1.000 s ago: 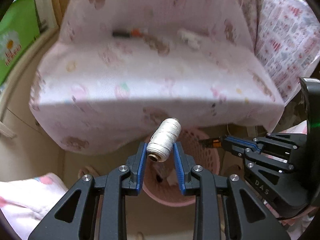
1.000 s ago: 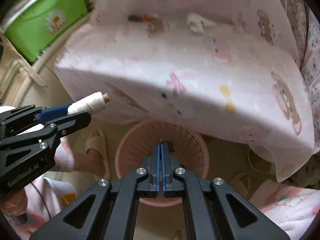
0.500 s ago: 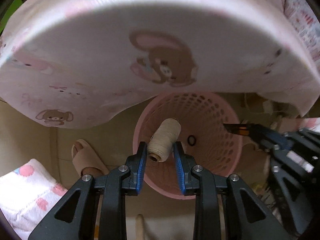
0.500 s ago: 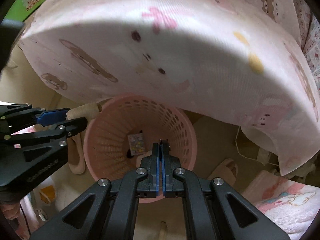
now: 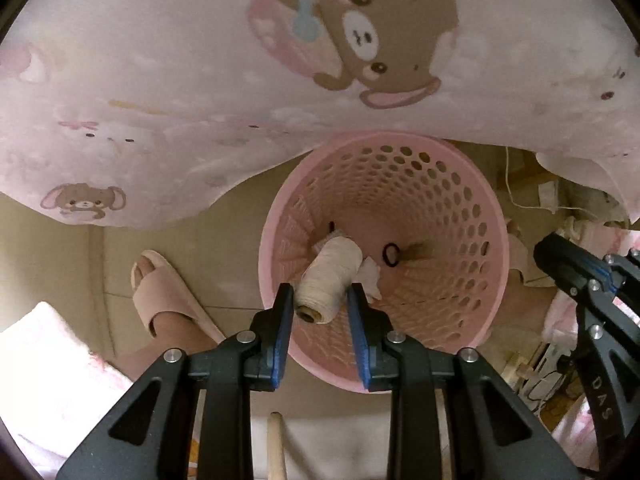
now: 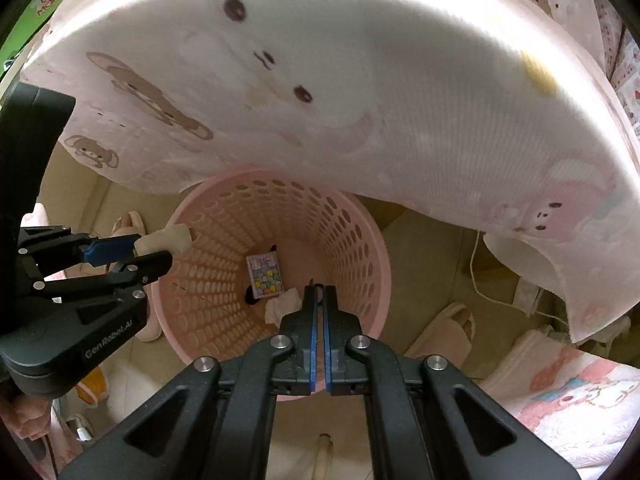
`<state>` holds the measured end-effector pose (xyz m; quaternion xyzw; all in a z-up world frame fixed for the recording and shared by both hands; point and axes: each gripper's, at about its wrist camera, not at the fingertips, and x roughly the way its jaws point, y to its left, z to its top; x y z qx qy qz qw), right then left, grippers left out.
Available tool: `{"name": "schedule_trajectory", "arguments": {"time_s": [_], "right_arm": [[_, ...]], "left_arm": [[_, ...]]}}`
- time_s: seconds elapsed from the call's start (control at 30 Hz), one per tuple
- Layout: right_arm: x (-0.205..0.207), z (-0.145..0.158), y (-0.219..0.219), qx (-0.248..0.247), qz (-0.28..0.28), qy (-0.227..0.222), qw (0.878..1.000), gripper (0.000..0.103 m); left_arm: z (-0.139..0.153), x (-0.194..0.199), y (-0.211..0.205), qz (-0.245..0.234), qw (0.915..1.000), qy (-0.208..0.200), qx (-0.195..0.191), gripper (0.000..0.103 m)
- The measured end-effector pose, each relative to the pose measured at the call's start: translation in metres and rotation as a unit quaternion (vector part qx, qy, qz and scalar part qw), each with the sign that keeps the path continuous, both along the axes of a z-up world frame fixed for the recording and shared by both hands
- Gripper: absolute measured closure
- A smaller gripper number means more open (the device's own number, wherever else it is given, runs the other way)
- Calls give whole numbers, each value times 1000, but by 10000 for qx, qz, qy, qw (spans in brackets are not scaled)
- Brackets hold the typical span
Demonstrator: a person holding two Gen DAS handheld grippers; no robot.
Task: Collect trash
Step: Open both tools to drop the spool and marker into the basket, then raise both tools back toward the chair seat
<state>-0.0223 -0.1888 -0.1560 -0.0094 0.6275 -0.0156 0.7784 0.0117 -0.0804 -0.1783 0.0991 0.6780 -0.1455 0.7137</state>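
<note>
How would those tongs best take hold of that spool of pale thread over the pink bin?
As the left tongs hold it now: across the wound middle of the spool of thread, one finger on each curved side, approaching along its axis. The thread body is soft and grippy, while the round ends with the core hole offer less to press on. It hangs over the pink basket.

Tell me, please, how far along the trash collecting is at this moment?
Done: a patterned packet, crumpled tissue and a black ring lie in the pink basket. In hand: the left tool holds a thread spool above it. Left: releasing the spool.
</note>
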Motion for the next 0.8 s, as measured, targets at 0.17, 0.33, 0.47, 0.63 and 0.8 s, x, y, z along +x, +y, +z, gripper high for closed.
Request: {"name": "schedule_trajectory", "arguments": {"time_s": [0.17, 0.33, 0.47, 0.63, 0.8], "right_arm": [[0, 1, -2, -20, -54, 73, 10000, 99], [0, 1, -7, -25, -152, 51, 9999, 72], [0, 8, -8, -156, -150, -134, 9997, 53], [0, 13, -10, -123, -220, -191, 9995, 49], [-2, 28, -10, -147, -286, -415, 9986, 49]], "left_arm": [[3, 0, 1, -35, 10000, -85, 35, 76], [5, 1, 3, 68, 9998, -137, 107, 56], [10, 2, 6, 114, 9995, -255, 168, 51], [22, 4, 11, 195, 9984, -495, 215, 51], [35, 7, 19, 378, 9963, -697, 330, 51]]}}
